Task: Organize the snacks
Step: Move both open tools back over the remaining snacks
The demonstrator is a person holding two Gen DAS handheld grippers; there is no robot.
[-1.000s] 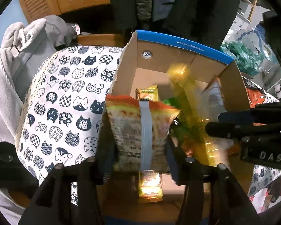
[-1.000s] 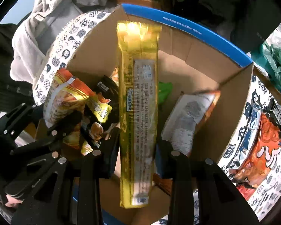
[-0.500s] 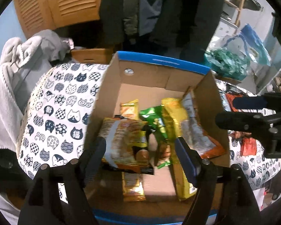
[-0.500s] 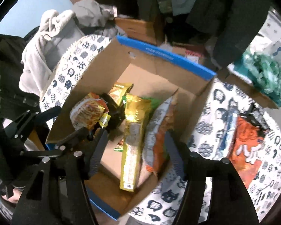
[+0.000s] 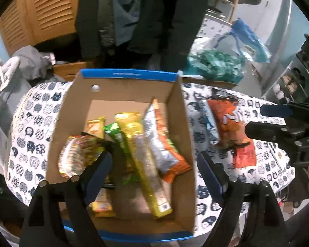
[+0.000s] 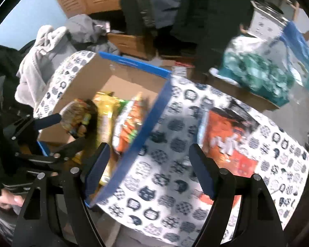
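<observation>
Both my grippers are spread wide and empty: left gripper [image 5: 152, 170] above the cardboard box [image 5: 180, 127], right gripper [image 6: 148, 164] over the cat-print tablecloth [image 6: 175, 127] near the orange snack bag [image 6: 230, 140]. The box already holds the long gold packet [image 5: 143, 160] and the silver-orange bag [image 5: 160, 144] (leaning on the right wall). My worry: that flat orange bag could slip from the pads, or my approach clips the box's blue rim [image 6: 152, 115] and shoves it.
</observation>
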